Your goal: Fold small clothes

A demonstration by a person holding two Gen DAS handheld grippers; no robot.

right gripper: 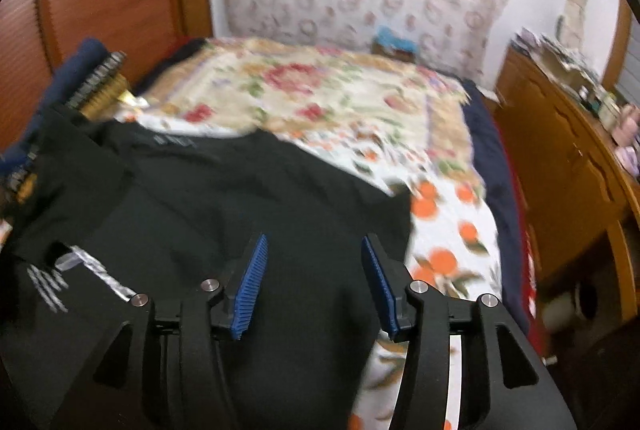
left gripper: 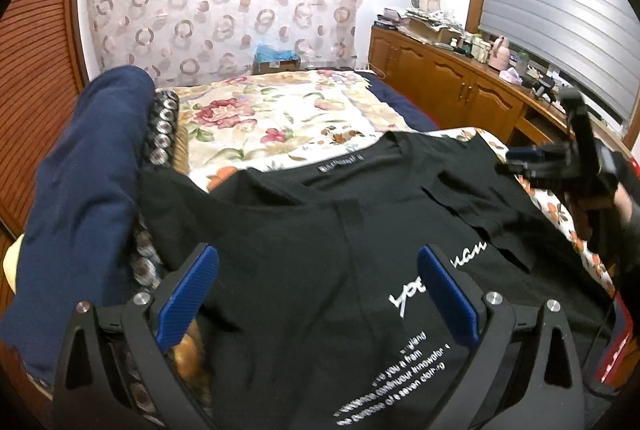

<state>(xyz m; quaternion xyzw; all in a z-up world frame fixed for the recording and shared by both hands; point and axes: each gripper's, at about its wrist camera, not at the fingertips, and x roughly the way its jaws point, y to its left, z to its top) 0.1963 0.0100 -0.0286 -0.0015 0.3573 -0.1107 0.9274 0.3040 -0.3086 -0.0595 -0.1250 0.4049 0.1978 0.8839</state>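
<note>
A black T-shirt point(left gripper: 304, 230) with white lettering lies flat on the bed, its collar and label on the far side. Its right sleeve part is folded inward over the body. My left gripper point(left gripper: 318, 252) hovers over the shirt's chest, open, with nothing between the blue pads point(left gripper: 188, 298). The right gripper point(left gripper: 520, 162) shows blurred at the shirt's far right edge. In the right wrist view the right gripper point(right gripper: 314, 242) is open above the black T-shirt point(right gripper: 200, 198) near its right edge, and its blue pads point(right gripper: 250, 286) hold nothing.
A floral bedspread point(left gripper: 280, 118) covers the bed. A navy garment point(left gripper: 80, 190) and a patterned roll point(left gripper: 160, 126) lie at the left beside the shirt. A cluttered wooden cabinet point(left gripper: 452, 74) runs along the right. A wooden slatted door point(left gripper: 36, 70) stands at the left.
</note>
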